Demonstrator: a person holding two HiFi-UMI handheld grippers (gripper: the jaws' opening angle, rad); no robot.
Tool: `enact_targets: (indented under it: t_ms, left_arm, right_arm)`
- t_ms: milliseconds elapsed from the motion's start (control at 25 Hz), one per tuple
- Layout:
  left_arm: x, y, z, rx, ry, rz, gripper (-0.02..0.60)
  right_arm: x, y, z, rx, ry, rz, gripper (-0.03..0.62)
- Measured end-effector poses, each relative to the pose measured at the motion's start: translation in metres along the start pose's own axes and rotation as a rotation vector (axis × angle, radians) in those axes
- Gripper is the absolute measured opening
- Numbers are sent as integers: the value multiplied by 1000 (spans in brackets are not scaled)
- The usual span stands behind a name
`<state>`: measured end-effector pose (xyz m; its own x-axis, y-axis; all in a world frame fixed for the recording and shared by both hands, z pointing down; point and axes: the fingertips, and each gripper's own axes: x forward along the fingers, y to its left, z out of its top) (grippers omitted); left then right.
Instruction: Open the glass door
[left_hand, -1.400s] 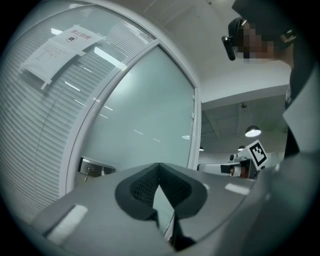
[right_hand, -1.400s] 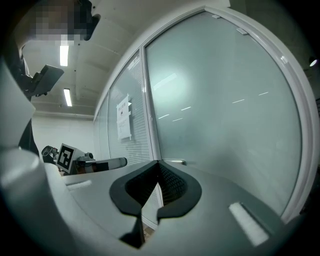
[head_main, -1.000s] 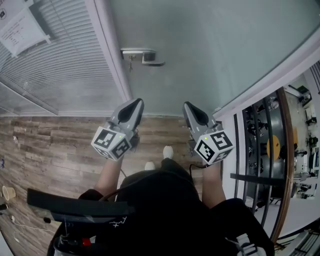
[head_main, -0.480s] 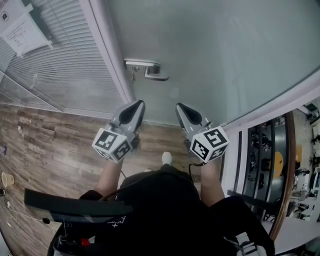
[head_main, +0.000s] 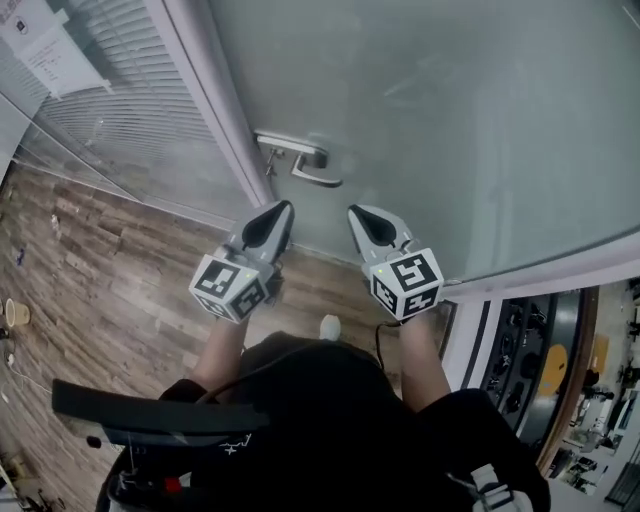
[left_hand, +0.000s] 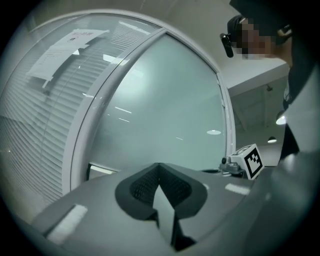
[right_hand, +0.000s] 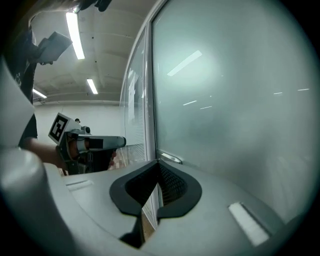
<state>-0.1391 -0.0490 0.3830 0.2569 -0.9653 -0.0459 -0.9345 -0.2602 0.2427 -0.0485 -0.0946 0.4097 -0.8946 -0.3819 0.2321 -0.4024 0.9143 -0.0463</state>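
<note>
1. Your left hand-held gripper (head_main: 279, 209) has its jaws shut together, and its own view shows nothing between them.
2. Your right hand-held gripper (head_main: 358, 213) is closed too, tips meeting with nothing caught between them.
3. You hold both side by side in front of you, a little apart, both pointing at the glass door (head_main: 440, 120).
4. The door is frosted and fills the far and right part of the head view. Its pale frame post (head_main: 205, 110) runs along its left edge.
5. The door's silver lever handle (head_main: 303, 162) sits at that left edge, just right of the post, with the lever pointing right.
6. The handle lies beyond both gripper tips, nearer the left one than the right. Neither gripper touches it.
7. From the right gripper view the handle shows just past the closed jaw tips, against the glass.
8. Left of the frame post stands a glazed panel with slatted blinds (head_main: 120, 110). A sheet of paper (head_main: 45, 55) is fixed to it at the far left.
9. Below you is a wood-plank floor (head_main: 110, 270), and one pale shoe (head_main: 329, 327) shows near the foot of the door, between your arms.
10. To the right, past the door's lower edge, you can see dark upright rails (head_main: 520, 370), with cluttered things beyond them that are too small to tell.
</note>
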Motion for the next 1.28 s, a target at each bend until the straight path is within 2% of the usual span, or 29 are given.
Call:
enact_targets:
  t_ms: [240,480,600,800,1000,1280]
  left_arm:
    - [3,16,-2,-1,1,103,-2]
    - [-1,35,-7,-12,18,133,-1]
    - [0,44,-9,-14,28,134,-1]
    - [2,59,-10,-28,39,124,0]
    - [6,71,-13,-43,54,97,-1]
    - [15,79,-10,-36,69,59,0]
  right_arm:
    - [23,-9,-4,-70,40,56,3]
    - [50,-13,-9,-141,96,37,5]
    - [62,-11,-15,-173,132,26,45]
    - [83,-7,-27,-287,209,-17,90]
    - [99,-7,-40,-440,295,-79,161]
    - [114,-16,-65,-633,405,-175,164]
